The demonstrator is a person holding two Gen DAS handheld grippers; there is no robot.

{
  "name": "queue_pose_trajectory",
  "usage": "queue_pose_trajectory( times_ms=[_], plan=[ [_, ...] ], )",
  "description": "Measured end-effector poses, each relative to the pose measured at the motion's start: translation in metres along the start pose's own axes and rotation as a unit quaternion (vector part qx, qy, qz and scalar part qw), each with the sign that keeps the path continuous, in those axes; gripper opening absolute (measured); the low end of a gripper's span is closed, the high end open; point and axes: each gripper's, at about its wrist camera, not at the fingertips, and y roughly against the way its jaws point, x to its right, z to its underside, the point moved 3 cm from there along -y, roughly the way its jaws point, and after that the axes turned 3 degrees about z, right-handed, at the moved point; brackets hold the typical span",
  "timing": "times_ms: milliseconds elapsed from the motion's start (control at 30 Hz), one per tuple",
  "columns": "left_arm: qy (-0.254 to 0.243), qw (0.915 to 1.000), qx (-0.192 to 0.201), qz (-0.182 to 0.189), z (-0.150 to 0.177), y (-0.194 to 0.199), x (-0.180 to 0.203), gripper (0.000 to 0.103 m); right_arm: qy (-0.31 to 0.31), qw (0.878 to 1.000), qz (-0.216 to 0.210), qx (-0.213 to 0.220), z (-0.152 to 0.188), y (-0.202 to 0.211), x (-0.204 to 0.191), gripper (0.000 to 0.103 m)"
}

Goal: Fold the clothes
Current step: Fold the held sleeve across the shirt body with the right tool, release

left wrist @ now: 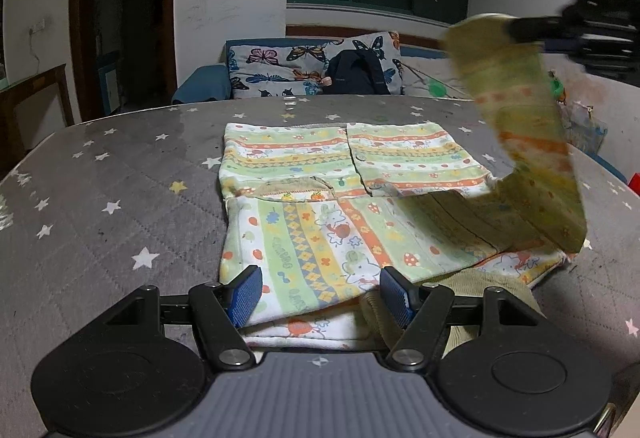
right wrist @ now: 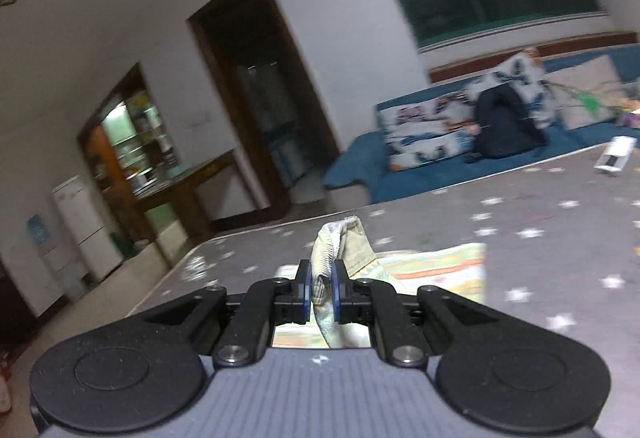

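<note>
Blue-padded fingers (left wrist: pixel 244 296) of the left gripper (left wrist: pixel 322 294) stand wide apart nearest the lens, low over the near hem of the patterned garment (left wrist: pixel 320 238), gripping nothing. One pad sits at the garment's left edge and the other further right along the hem, beside a khaki ribbed piece (left wrist: pixel 472 290) that lies under the cloth at the gripper's right. Held open and low like this, the left gripper looks placed to steady or take the near edge while the other side is worked; which of the two I cannot settle.

Ahead of it the garment lies flat on the grey star-printed bed cover (left wrist: pixel 120 197). Its far part is already laid over in two panels, and a collar opening shows in the middle.

Up and to the right, the right gripper (right wrist: pixel 322 292) is closed narrow on a bunched cuff of the sleeve (left wrist: pixel 524 125), with fabric poking out past its pads (right wrist: pixel 306 288). That sleeve rises in a taut, blurred band from the garment's right side, so it seems lifted clear of the cover in order to swing it across the body as a fold. From the right wrist view the rest of the garment spreads just below and ahead.

Beyond the bed cover's far edge are a blue sofa (left wrist: pixel 204 85) with a butterfly cushion (left wrist: pixel 280 65) and a dark backpack (left wrist: pixel 356 73).
</note>
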Motion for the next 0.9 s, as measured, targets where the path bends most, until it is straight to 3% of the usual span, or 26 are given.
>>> queue_pose_trajectory(
  times_ms=[267,300,400,567,900],
  plan=[
    [0.012,0.9999,0.002,0.002,0.002,0.002,-0.002,0.07,0.044,0.997,-0.043,-0.036,0.029,-0.053,-0.066,0.009],
    [0.012,0.9999,0.002,0.002,0.002,0.002,-0.002,0.07,0.052,0.997,-0.045,-0.044,0.034,-0.058,-0.074,0.014],
    [0.012,0.9999,0.004,0.003,0.001,0.003,-0.003,0.07,0.053,0.994,-0.057,-0.073,0.047,-0.067,-0.081,0.021],
    [0.014,0.9999,0.004,-0.004,0.0,0.004,-0.007,0.07,0.07,0.992,-0.058,-0.092,0.064,-0.055,-0.075,0.022],
    [0.011,0.9998,0.016,0.002,-0.015,-0.003,-0.004,0.069,0.08,0.982,0.091,-0.143,0.101,-0.039,0.028,0.022]
  ],
)
